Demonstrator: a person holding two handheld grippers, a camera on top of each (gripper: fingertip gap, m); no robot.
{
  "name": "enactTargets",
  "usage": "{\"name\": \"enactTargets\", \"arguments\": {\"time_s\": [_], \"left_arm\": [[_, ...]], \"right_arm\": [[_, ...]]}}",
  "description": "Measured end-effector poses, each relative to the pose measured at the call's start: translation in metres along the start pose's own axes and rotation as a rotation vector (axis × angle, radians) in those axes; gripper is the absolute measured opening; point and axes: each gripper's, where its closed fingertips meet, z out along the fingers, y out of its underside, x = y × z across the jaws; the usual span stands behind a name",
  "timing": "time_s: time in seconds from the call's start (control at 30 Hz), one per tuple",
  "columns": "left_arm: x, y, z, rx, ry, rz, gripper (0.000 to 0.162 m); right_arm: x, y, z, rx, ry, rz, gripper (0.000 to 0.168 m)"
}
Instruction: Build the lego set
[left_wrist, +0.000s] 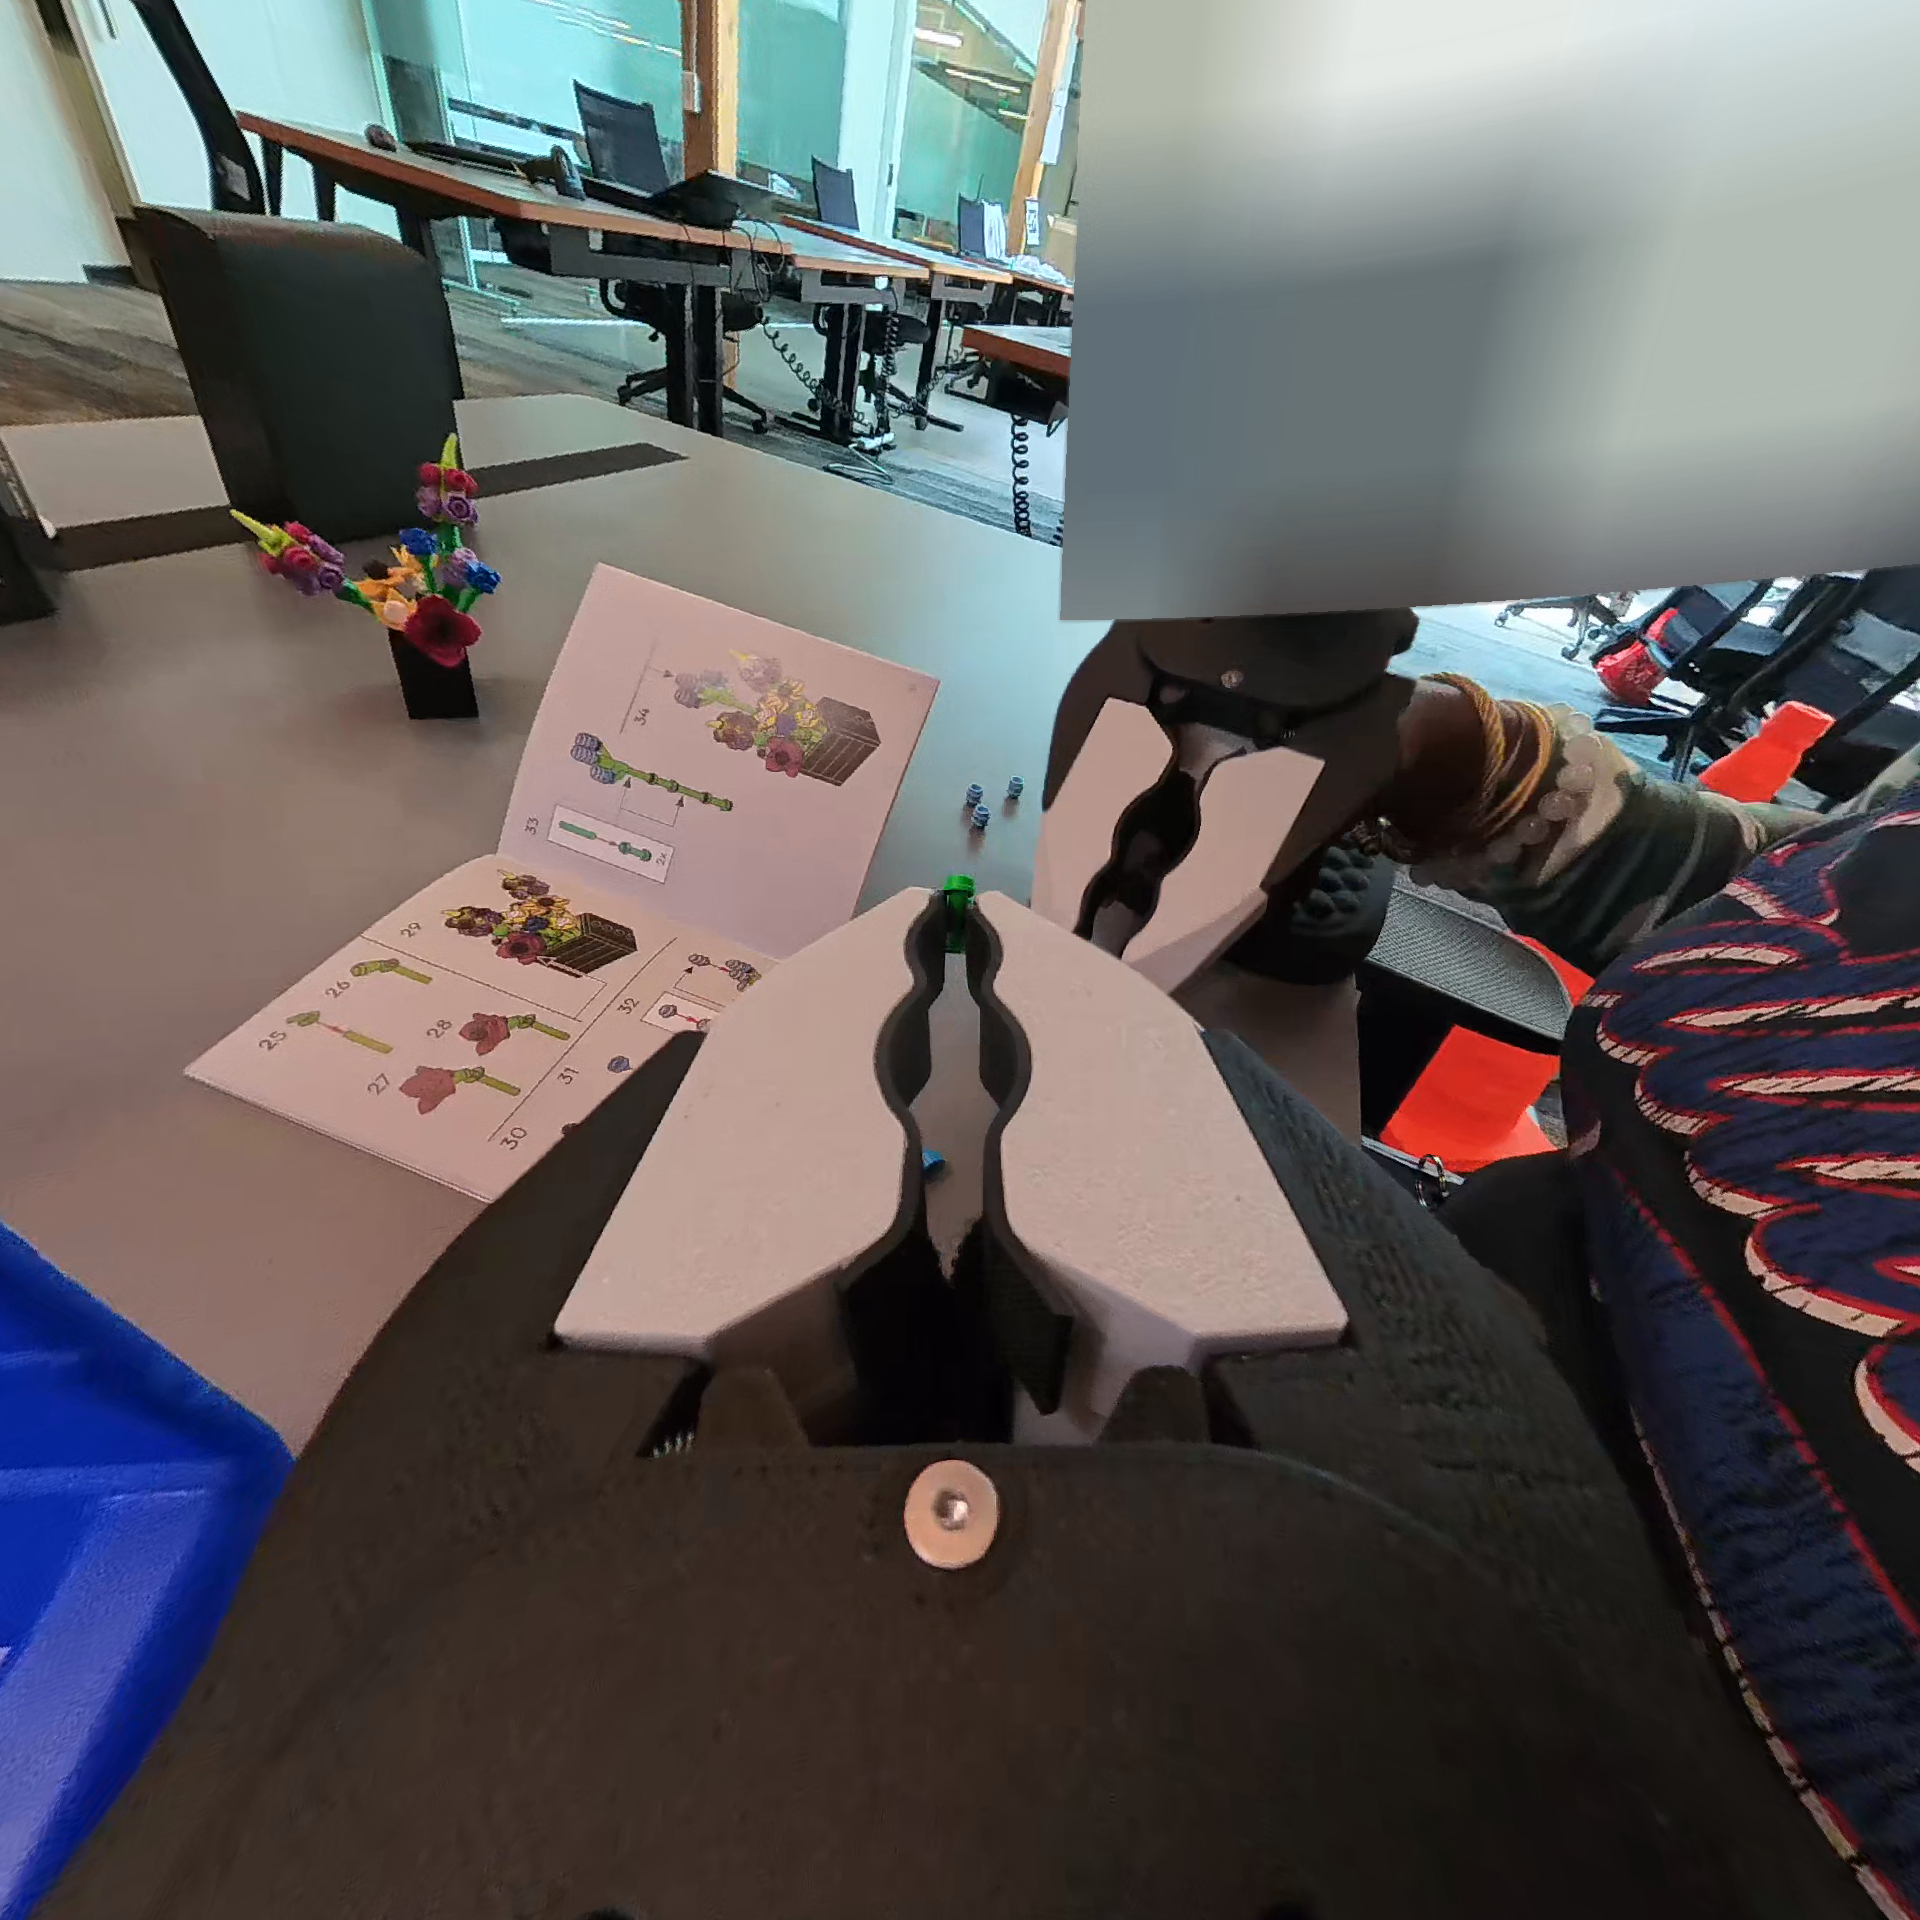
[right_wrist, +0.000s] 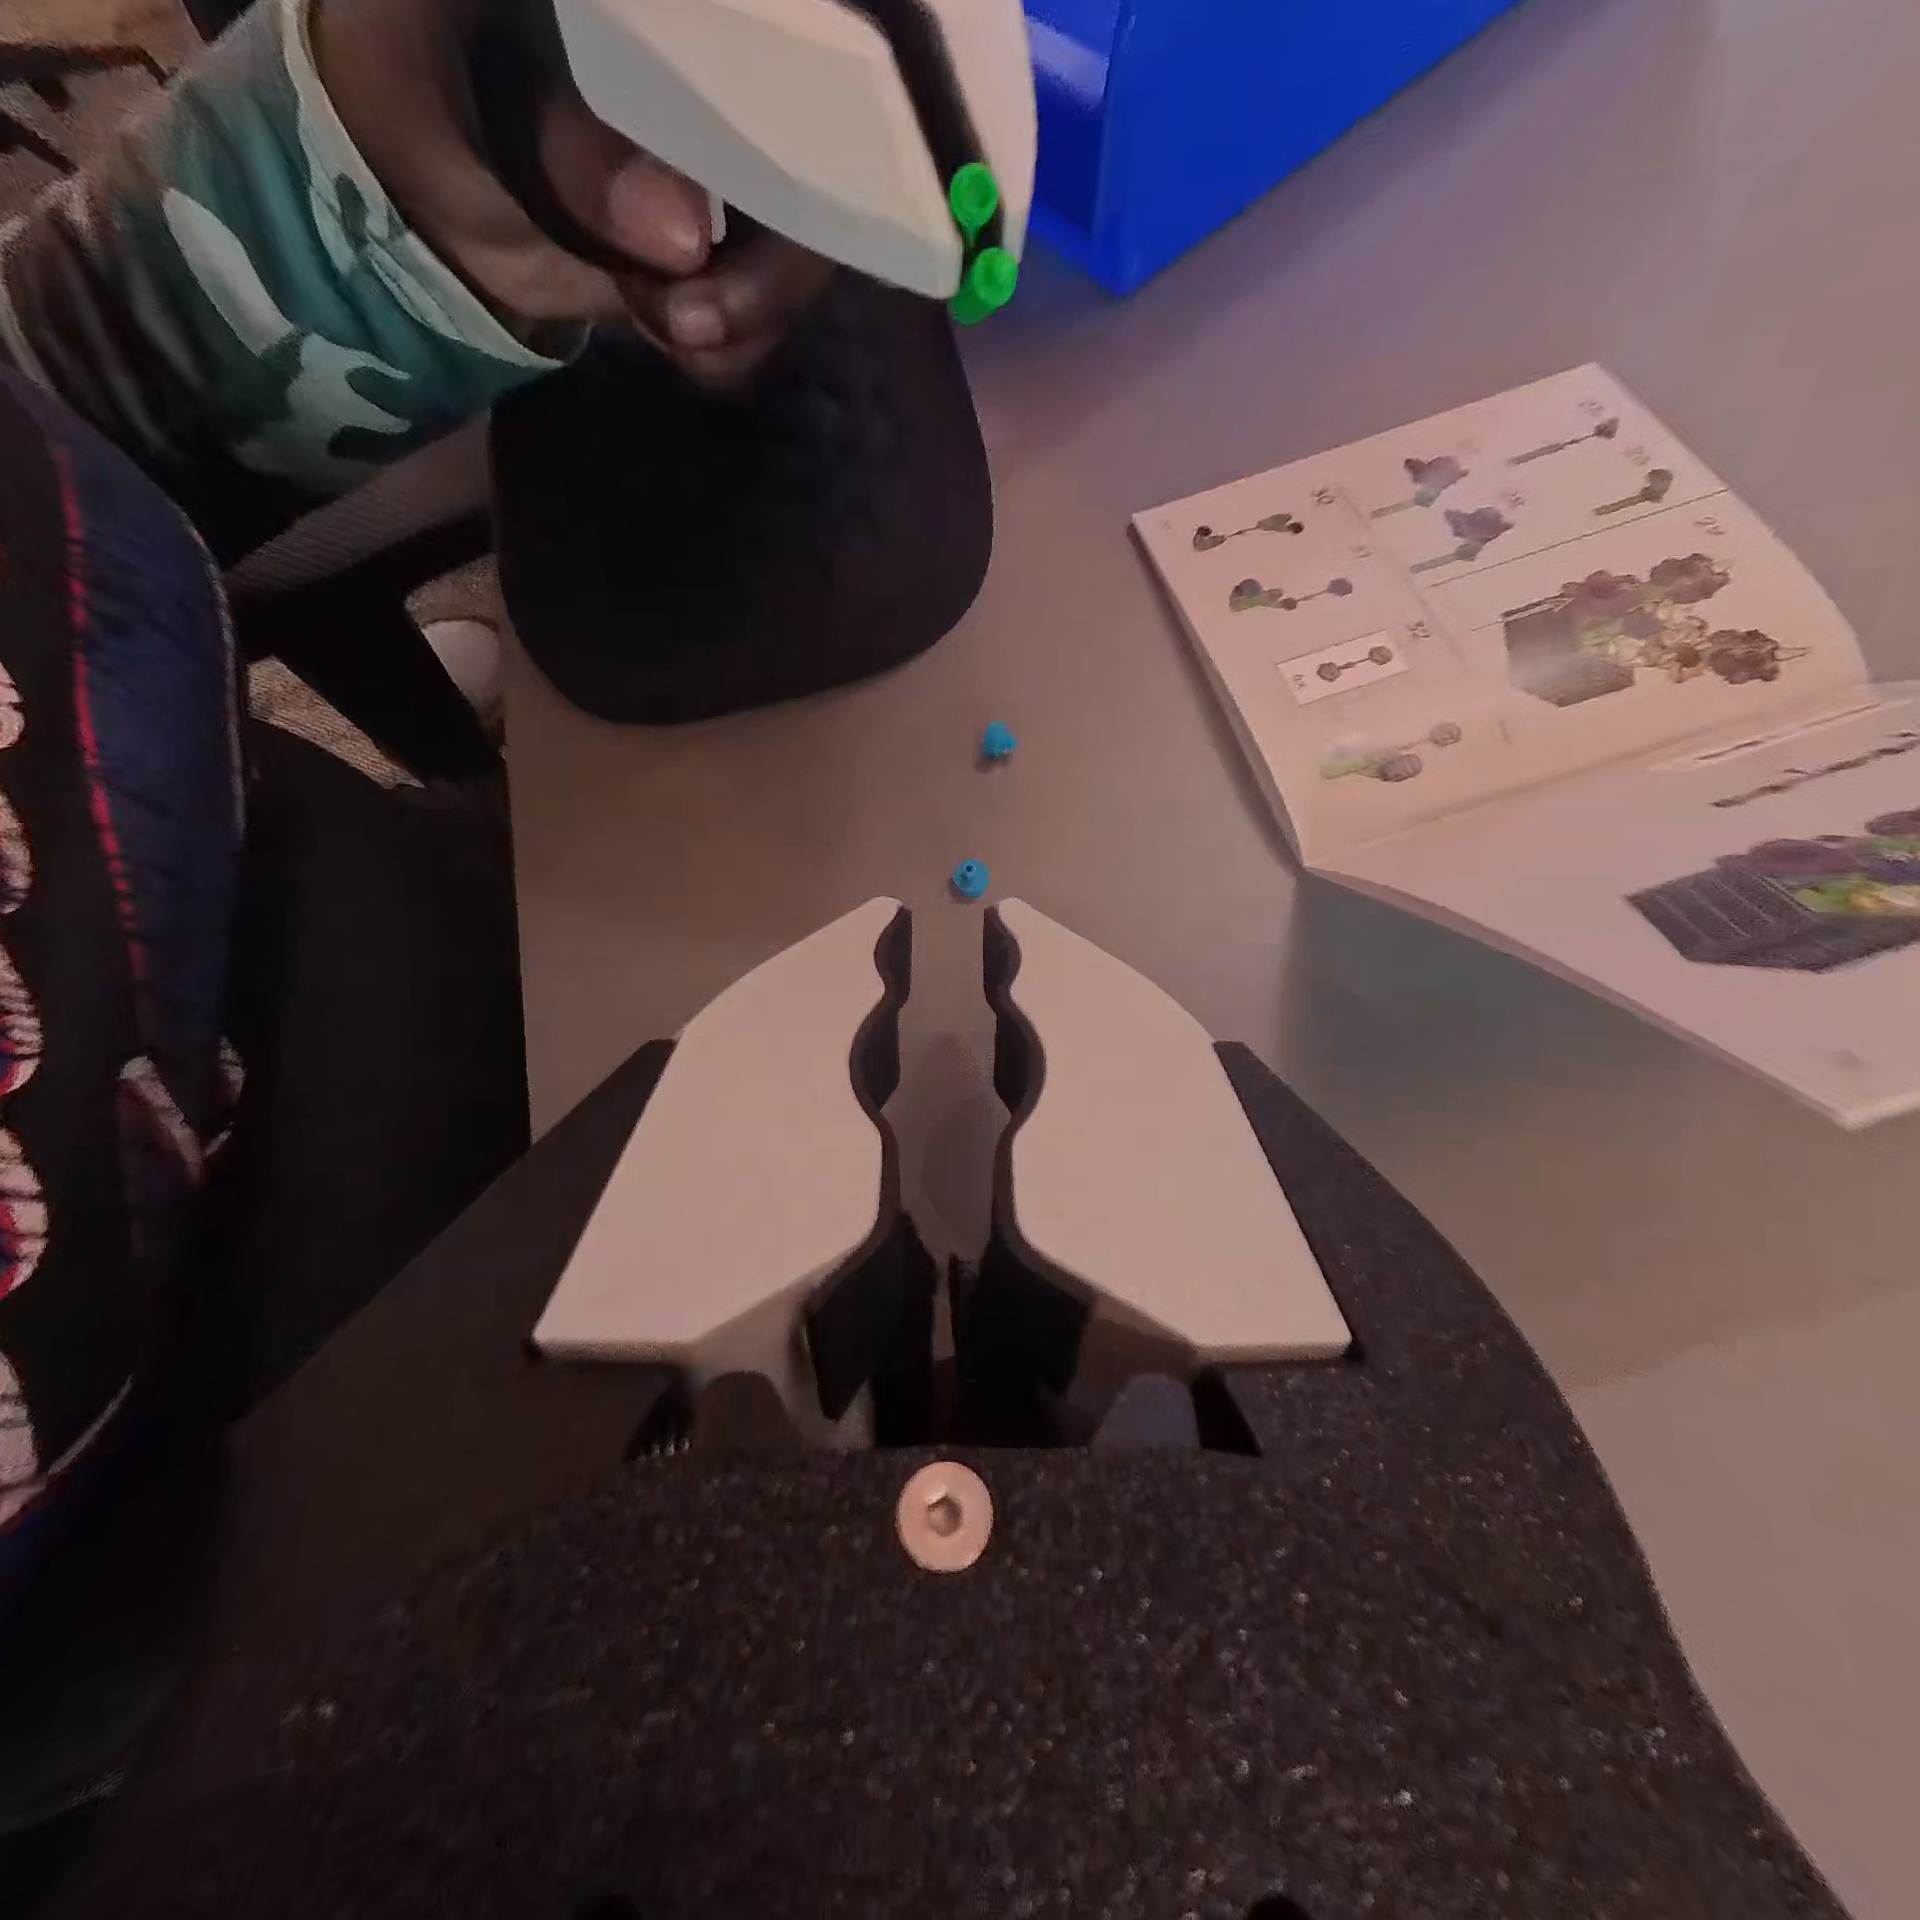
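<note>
Between the nearly closed tips of the left gripper (left_wrist: 955, 906), a green stem piece (left_wrist: 956, 912) is pinched, its long axis running along the fingers and its round end poking out past them. Beyond the right gripper (right_wrist: 948, 909), whose jaws stand a little apart and hold nothing, two small blue pieces (right_wrist: 969, 876) lie on the grey table (right_wrist: 1351, 1351), near the open instruction booklet (right_wrist: 1558, 675). Farther back stands the flower bouquet (left_wrist: 416, 582).

Both grippers have pale grey fingers (left_wrist: 790, 1122) on black bodies. The stem (left_wrist: 956, 909) in the left one is bright green. Two studs (right_wrist: 969, 878) on the grey table (right_wrist: 1455, 1455) are light blue. The near-left bin (left_wrist: 94, 1507) is blue. The far bouquet (left_wrist: 416, 577) mixes red, purple, blue, yellow and orange over a black base. The booklet (left_wrist: 582, 914) is white with coloured pictures. The cones (left_wrist: 1455, 1101) at right are orange.
</note>
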Motion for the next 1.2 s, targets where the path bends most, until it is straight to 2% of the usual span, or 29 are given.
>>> {"name": "enactTargets", "arguments": {"time_s": [0.17,0.63,1.03,1.2], "left_arm": [[0.001,0.006,0.002,-0.023,0.028,-0.015,0.004],[0.002,0.004,-0.001,0.008,0.055,-0.040,0.004],[0.003,0.005,-0.001,0.000,0.067,-0.044,0.004],[0.004,0.006,0.000,-0.006,0.068,-0.040,0.004]], "right_arm": [[0.005,0.009,0.017,-0.118,0.070,-0.063,0.013],[0.003,0.006,0.030,-0.171,0.038,-0.123,0.010],[0.001,0.013,0.022,-0.170,-0.002,-0.066,0.009],[0.004,0.018,0.017,-0.191,0.005,-0.074,0.015]]}}
